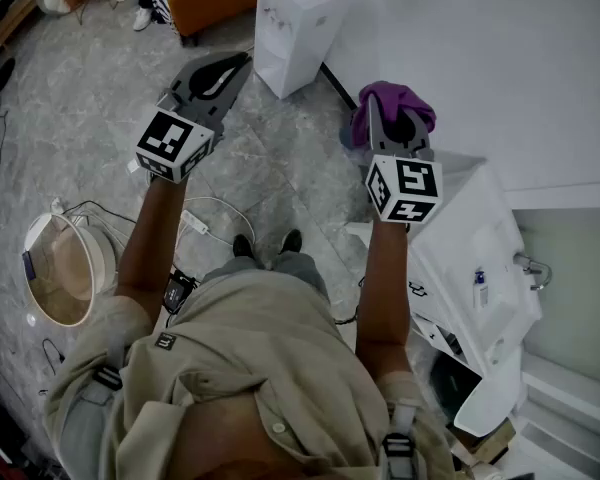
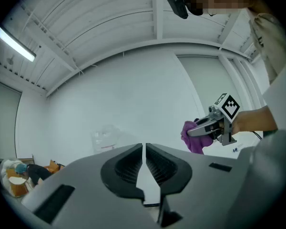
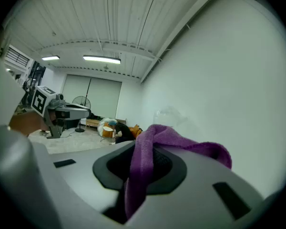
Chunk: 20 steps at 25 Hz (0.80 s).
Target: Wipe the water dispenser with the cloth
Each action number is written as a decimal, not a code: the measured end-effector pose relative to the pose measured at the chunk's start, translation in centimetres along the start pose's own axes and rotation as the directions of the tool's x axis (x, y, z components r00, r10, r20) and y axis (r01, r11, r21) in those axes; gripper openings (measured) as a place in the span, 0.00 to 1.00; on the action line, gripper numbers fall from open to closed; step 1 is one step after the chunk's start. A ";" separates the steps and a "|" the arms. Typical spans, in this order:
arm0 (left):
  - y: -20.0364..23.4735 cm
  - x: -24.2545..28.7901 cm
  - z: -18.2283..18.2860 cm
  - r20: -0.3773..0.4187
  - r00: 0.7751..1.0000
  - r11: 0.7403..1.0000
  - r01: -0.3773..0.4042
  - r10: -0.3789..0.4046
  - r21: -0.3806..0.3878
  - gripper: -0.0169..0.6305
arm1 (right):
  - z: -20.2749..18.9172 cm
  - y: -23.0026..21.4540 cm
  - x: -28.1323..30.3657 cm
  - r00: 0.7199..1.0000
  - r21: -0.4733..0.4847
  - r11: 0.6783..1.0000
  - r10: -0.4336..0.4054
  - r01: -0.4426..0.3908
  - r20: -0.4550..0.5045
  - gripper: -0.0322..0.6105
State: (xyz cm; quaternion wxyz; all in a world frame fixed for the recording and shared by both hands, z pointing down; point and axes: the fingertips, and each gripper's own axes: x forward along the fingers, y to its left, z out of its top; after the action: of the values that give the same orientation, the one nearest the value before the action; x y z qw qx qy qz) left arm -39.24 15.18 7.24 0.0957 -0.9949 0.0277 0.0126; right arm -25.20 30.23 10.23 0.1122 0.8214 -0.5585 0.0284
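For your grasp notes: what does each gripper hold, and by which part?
The right gripper pinches the purple cloth at a bunched fold; the left gripper holds nothing, jaws almost together.

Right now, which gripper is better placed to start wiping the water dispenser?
Right: the right gripper holds the purple cloth beside the water dispenser; the left gripper is shut, empty, farther off.

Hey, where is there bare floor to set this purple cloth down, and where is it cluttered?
The purple cloth could go on the bare floor between the white box and the person's shoes. It's crowded at the left round the bucket and cables, and at the right by the water dispenser.
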 end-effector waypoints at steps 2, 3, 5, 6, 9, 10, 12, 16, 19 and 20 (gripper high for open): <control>-0.1 0.1 0.0 0.003 1.000 1.000 -0.001 0.001 -0.002 0.08 | -0.1 -0.1 0.1 1.000 0.000 1.000 0.002 -0.002 -0.001 0.14; -0.1 0.1 0.0 0.003 1.000 1.000 -0.001 0.001 -0.002 0.08 | -0.1 -0.1 0.2 1.000 0.000 1.000 0.003 -0.003 -0.001 0.14; -0.1 0.2 -0.2 0.004 1.000 1.000 -0.002 0.002 -0.004 0.08 | -0.2 -0.1 0.3 1.000 -0.001 1.000 0.005 -0.005 -0.002 0.14; 0.0 0.2 -0.3 0.004 1.000 1.000 -0.004 0.004 -0.006 0.08 | -0.3 -0.1 0.4 1.000 -0.001 1.000 0.006 -0.006 -0.003 0.14; 0.2 0.1 -0.4 0.005 1.000 1.000 -0.008 0.008 -0.011 0.08 | -0.3 0.1 0.6 1.000 -0.003 1.000 0.009 -0.009 -0.006 0.14; 0.3 0.1 -0.4 0.006 1.000 1.000 -0.007 0.008 -0.012 0.08 | -0.3 0.1 0.7 1.000 -0.002 1.000 0.009 -0.009 -0.007 0.14; 0.5 0.1 -0.4 0.009 1.000 1.000 -0.006 0.006 -0.013 0.08 | -0.2 0.1 1.0 1.000 0.001 1.000 0.008 -0.008 -0.007 0.14; 0.8 0.0 -0.2 0.008 1.000 1.000 -0.009 0.009 -0.010 0.08 | 0.2 0.0 1.4 1.000 0.036 0.999 0.011 -0.012 0.013 0.14; 1.1 0.2 -0.6 -0.006 1.000 1.000 -0.024 0.024 -0.008 0.08 | 0.0 -0.4 2.3 0.999 0.070 0.997 0.026 -0.028 0.032 0.15; 1.4 0.4 -0.8 -0.012 0.999 0.999 -0.032 0.032 -0.008 0.08 | -0.1 -0.6 2.8 0.999 0.080 0.996 0.034 -0.037 0.037 0.15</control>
State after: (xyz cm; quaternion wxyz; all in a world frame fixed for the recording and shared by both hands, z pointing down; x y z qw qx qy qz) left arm -38.89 13.68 7.76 0.0913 -0.9948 0.0443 0.0081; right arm -23.54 27.94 10.74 0.0685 0.8155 -0.5735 0.0381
